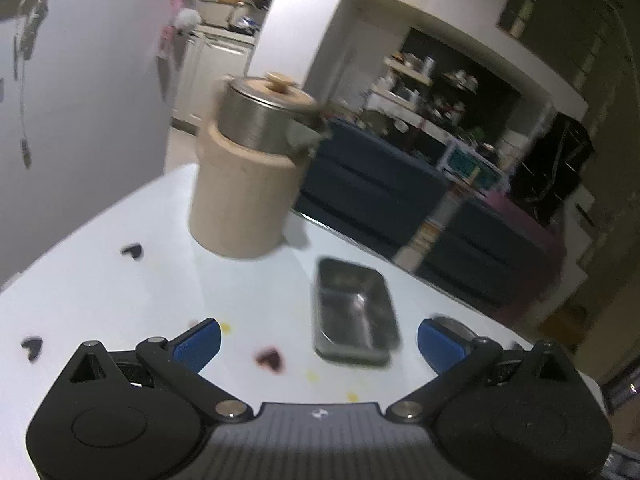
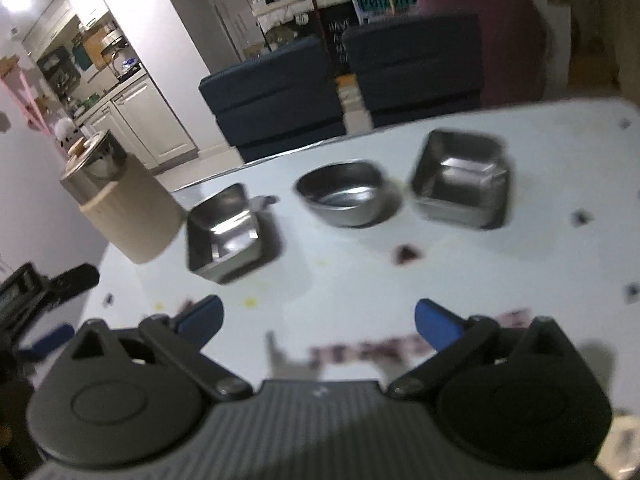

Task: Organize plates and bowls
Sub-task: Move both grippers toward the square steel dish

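A rectangular steel dish (image 1: 352,314) lies on the white table (image 1: 120,292) just beyond my left gripper (image 1: 318,340), which stands open and empty above the tabletop. In the right wrist view, three steel vessels sit in a row: a rectangular dish (image 2: 224,232) at left, a round bowl (image 2: 344,194) in the middle and a square dish (image 2: 460,178) at right. My right gripper (image 2: 318,322) hangs open and empty, well short of them. All frames are motion-blurred.
A wooden canister holding a lidded steel pot (image 1: 248,168) stands at the table's far left, also visible as the canister (image 2: 128,208) beside the left dish. Dark blue sofas (image 2: 340,88) lie past the table's far edge. The other gripper (image 2: 44,304) shows at the left border.
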Available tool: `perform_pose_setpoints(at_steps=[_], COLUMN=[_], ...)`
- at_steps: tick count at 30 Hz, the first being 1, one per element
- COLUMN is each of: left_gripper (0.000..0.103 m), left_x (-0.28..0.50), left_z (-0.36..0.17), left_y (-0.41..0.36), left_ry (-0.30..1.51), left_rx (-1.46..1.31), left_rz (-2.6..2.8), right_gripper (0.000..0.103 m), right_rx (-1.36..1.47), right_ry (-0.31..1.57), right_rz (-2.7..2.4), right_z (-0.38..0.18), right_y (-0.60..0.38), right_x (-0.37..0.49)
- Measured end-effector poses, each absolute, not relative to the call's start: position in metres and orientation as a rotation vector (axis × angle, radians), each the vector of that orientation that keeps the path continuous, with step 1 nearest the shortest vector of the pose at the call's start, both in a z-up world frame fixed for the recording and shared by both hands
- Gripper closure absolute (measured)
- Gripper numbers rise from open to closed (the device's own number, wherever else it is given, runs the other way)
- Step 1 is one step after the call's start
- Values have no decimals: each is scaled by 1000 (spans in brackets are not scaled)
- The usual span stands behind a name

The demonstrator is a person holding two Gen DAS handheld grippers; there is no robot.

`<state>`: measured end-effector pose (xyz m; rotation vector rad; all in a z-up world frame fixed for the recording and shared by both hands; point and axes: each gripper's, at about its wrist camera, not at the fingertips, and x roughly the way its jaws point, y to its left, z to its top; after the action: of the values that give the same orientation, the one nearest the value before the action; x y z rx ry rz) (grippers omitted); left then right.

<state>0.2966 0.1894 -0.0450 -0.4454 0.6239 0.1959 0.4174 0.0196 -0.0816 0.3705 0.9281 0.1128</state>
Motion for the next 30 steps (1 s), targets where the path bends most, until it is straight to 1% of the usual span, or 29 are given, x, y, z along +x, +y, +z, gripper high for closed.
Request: perform_pose_setpoints(at_steps=[3,7,11,12,14,17,20,23,26,28,30], left_gripper=[0,0,0,0,0,0,0,0,0,0,0], left_x=[306,319,330,331,335,341,343,344,346,347,349], left_z=[-51,-64,-80,-84,-90,-100,-106,-110,-112,-114,-114], left_y=[202,219,234,238,244,250,251,251,249,247,244], left_ry=[601,582,576,576,578,588,597,592,592,596,601], left_rx=[-424,-411,-457,-475,-506,-513,-488,-464,-449,-440,-423], left_rz=[226,256,287,293,298,303,302,293,285,280,276], right_gripper=[1,11,17,20,21,28,36,46,57,66,70], right_rx=[419,472,560,569,588,596,598,575,482,441,422], right_ry=[949,949,970,973,976,1003,1022,1006,984,977,981], right_rz=[96,86,56,45,20,-3,-12,-7,31,36,40], right_z=[-95,-116,-138,-142,-153,-165,-171,-171,-163,-160,-158], right_y=[49,86,114,119,127,134,138,141,146,145,139], right_x=[443,476,507,512,523,532,535,535,533,533,536])
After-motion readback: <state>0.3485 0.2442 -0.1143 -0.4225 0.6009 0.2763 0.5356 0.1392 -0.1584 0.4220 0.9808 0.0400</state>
